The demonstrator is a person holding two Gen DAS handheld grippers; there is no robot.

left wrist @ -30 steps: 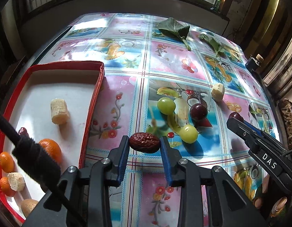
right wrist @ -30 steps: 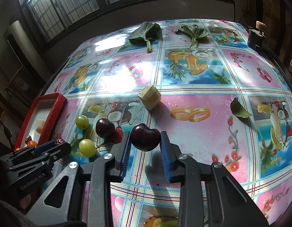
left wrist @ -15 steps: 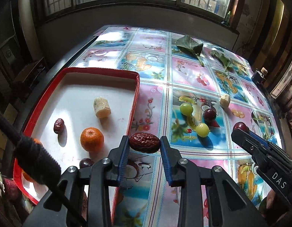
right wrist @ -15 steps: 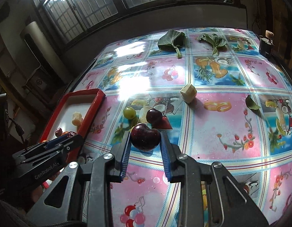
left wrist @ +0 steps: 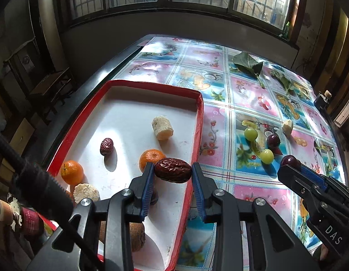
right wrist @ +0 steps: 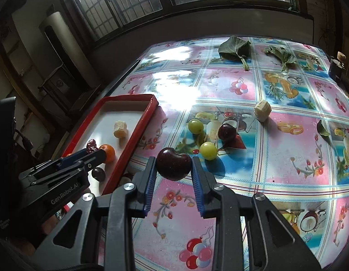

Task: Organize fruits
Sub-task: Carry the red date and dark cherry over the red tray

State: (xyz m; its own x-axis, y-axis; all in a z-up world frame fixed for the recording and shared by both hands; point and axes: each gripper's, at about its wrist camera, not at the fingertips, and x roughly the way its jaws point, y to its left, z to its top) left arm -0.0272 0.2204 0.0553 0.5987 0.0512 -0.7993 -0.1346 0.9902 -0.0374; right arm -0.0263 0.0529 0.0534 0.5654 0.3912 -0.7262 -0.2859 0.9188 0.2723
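My left gripper (left wrist: 173, 172) is shut on a wrinkled red date (left wrist: 173, 170), held above the right side of the red-rimmed white tray (left wrist: 198, 122). The tray holds a banana piece (left wrist: 162, 127), a small date (left wrist: 106, 146), two oranges (left wrist: 149, 157) and other fruit near its front. My right gripper (right wrist: 173, 168) is shut on a dark cherry (right wrist: 173, 166) above the table, just right of the tray (right wrist: 138, 131). On the table lie two green grapes (right wrist: 195, 126), another dark cherry (right wrist: 227, 132) and a banana chunk (right wrist: 262, 110).
Two green leaves (right wrist: 235, 46) lie at the table's far side, a small leaf (right wrist: 321, 129) at the right. A dark jar (right wrist: 336, 66) stands at the far right corner. A bottle (left wrist: 18, 215) lies left of the tray. Wall and windows stand behind the table.
Both grippers have moved left toward the tray and risen a little, each keeping its fruit. The date was over the tablecloth and now hangs over the tray.
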